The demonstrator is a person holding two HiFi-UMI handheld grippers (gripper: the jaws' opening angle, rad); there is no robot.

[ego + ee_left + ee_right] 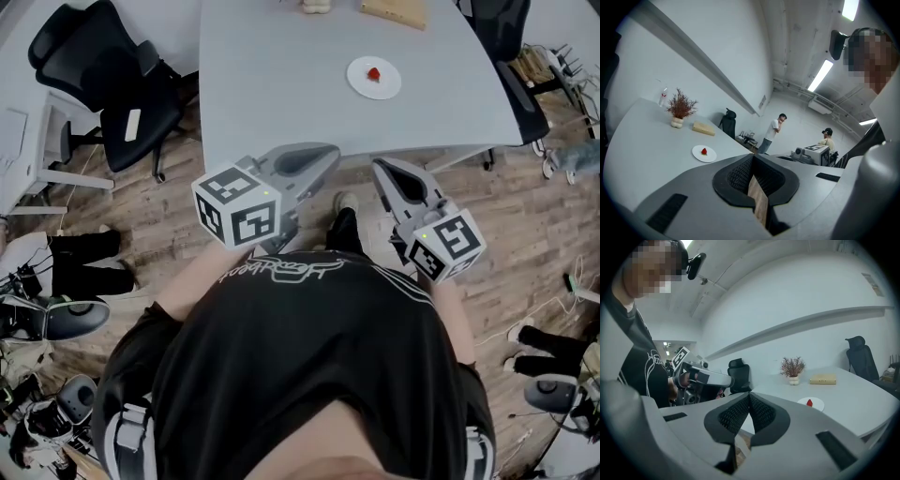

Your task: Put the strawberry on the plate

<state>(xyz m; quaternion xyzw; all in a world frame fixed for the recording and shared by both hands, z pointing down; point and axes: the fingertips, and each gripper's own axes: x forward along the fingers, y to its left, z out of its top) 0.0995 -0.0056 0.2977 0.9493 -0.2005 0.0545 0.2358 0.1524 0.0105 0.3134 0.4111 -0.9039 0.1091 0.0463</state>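
Strawberry sits on plate, well ahead of both my grippers on table. My left gripper and right gripper: jaws together, empty, held near my chest. Placing looks done; I judge nothing left to do but rest.

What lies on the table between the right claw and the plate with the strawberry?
Nothing: in the head view, only bare table separates the right claw from the plate holding the strawberry.

So the left hand-held gripper has its jaws pressed together, empty; far left on the desk, the strawberry sits on the plate.
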